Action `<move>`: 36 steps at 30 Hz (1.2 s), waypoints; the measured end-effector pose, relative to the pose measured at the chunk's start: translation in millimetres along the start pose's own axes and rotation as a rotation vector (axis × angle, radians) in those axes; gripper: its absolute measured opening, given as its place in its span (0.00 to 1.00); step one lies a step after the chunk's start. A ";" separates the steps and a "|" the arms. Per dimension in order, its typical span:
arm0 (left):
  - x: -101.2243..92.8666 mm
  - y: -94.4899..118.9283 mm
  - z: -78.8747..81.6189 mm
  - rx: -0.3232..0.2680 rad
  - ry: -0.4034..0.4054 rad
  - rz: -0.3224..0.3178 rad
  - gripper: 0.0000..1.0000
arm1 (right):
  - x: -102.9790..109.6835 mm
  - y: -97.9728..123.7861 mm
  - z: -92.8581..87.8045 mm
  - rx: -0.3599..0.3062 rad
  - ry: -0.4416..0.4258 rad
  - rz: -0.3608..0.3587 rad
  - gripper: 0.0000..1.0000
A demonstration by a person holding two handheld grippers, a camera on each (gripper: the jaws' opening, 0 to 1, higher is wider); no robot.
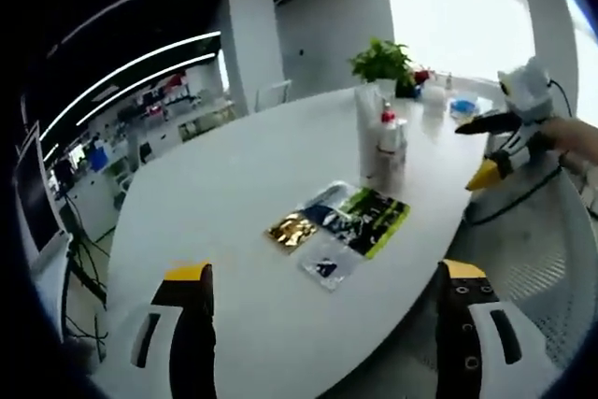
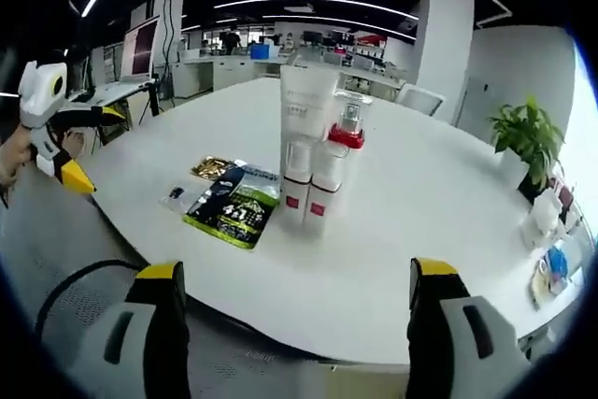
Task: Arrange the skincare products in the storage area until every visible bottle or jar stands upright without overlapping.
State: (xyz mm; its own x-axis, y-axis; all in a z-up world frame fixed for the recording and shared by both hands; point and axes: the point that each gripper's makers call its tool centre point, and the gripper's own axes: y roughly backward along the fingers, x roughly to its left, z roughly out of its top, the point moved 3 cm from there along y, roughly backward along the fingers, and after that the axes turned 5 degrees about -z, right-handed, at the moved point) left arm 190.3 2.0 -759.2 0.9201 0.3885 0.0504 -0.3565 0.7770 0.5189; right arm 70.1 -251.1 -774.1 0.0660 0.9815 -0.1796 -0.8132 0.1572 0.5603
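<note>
Left claw [image 1: 322,301] spread, empty, past table [image 1: 234,184] edge.

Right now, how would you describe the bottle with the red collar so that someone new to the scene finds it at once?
On the large white oval table, find the tight cluster of upright white skincare containers beside the flat sachets. The bottle with the red collar stands at the cluster's right side in the right gripper view. It alone has a red band under a clear cap; its neighbours are plain white.

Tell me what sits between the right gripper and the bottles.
In the right gripper view, only bare white table lies between the right gripper and the bottles; the sachets lie off to one side.
</note>
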 end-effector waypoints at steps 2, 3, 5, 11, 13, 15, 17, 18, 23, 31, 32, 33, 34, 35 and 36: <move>-0.7 0.2 -0.6 0.001 0.003 -0.005 0.97 | 0.6 0.3 0.2 -0.003 -0.016 0.006 0.96; -1.0 0.2 -0.7 0.002 0.003 -0.006 0.97 | 1.7 0.5 -0.2 0.001 -0.020 0.011 0.95; -1.3 0.4 -0.9 0.003 0.000 -0.007 0.97 | 0.9 0.7 0.0 -0.005 -0.010 0.003 0.96; -1.1 0.8 -1.0 0.000 0.002 -0.005 0.97 | 1.1 0.7 -0.3 -0.001 -0.013 0.003 0.97; -1.1 1.0 -1.3 0.000 0.006 -0.005 0.97 | 0.7 0.7 -0.7 0.002 -0.017 0.001 0.98; -1.4 1.1 -1.2 -0.001 0.003 -0.005 0.97 | 0.7 0.9 -0.3 -0.002 -0.017 0.001 0.97; -1.6 1.3 -1.3 -0.001 0.003 -0.005 0.97 | 0.1 1.1 -0.2 -0.004 -0.014 -0.006 0.97; -1.7 1.4 -1.3 -0.001 0.003 -0.005 0.97 | 0.5 1.1 -0.4 -0.003 -0.014 -0.003 0.97; -2.2 1.3 -1.8 0.004 0.004 -0.006 0.97 | -0.8 0.7 -0.7 -0.001 -0.018 -0.007 0.99; -2.2 1.5 -2.3 0.011 0.001 -0.003 0.97 | 0.8 0.1 -1.5 0.006 0.004 -0.008 0.99; -1.9 1.6 -2.4 0.013 -0.001 -0.002 0.97 | 0.3 -0.1 -1.6 0.006 0.006 -0.010 0.99; -1.9 1.7 -2.3 0.012 -0.001 -0.001 0.97 | 0.3 -0.2 -1.6 0.006 0.008 -0.011 0.99; -1.0 1.5 -1.7 0.009 -0.003 0.002 0.97 | 0.2 -0.3 -1.6 0.006 0.009 -0.011 0.98; -0.7 1.5 -1.5 0.008 -0.003 0.003 0.97 | 0.3 -0.4 -1.7 0.008 0.010 -0.012 0.98; -0.7 1.6 -1.5 0.008 -0.003 0.003 0.97 | 0.3 -0.4 -1.7 0.008 0.011 -0.013 0.98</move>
State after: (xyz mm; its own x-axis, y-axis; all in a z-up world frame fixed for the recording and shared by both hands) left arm 188.8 3.7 -759.7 0.9193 0.3897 0.0545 -0.3583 0.7717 0.5254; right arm 69.5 -251.0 -775.8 0.0703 0.9781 -0.1957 -0.8075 0.1710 0.5646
